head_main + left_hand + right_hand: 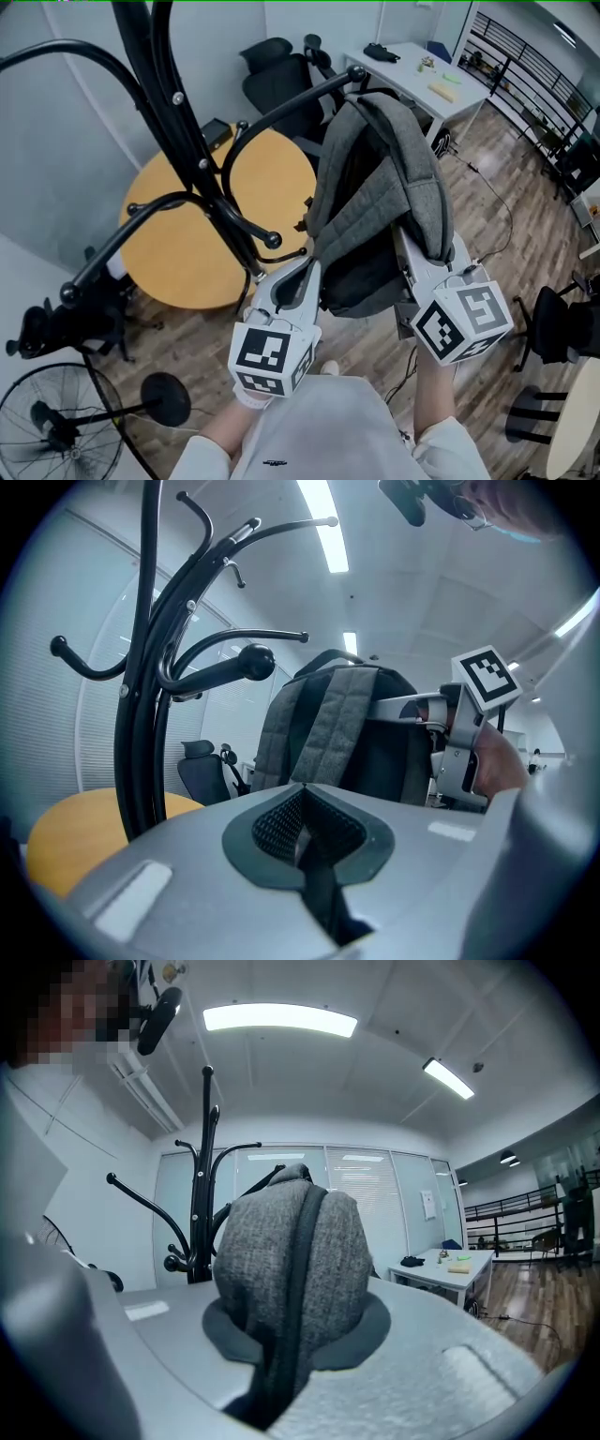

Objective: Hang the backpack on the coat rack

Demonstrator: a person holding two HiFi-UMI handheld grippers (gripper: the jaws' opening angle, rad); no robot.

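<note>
**Backpack (380,202) aloft beside coat rack (183,122), not yet hooked**

Position: the bag hangs in the air between both claws. Its top is just beside the knobbed tip (355,72) of one rack arm, and no loop shows over the knob.

Right claw (292,1330): clamped on a padded grey shoulder strap.

Left claw (305,829): pinched together on what looks like thin black webbing at the bag's lower side.

Risks, as judged:
- The thin webbing may slide out of the left pinch and let the bag swing.
- The loop may miss the knob, or ride off it if released early.
- Weight far out on a long arm may rock the rack toward the round table (183,248) below.

Container: the backpack only. No opening faces any view, so its contents cannot be told.
</note>
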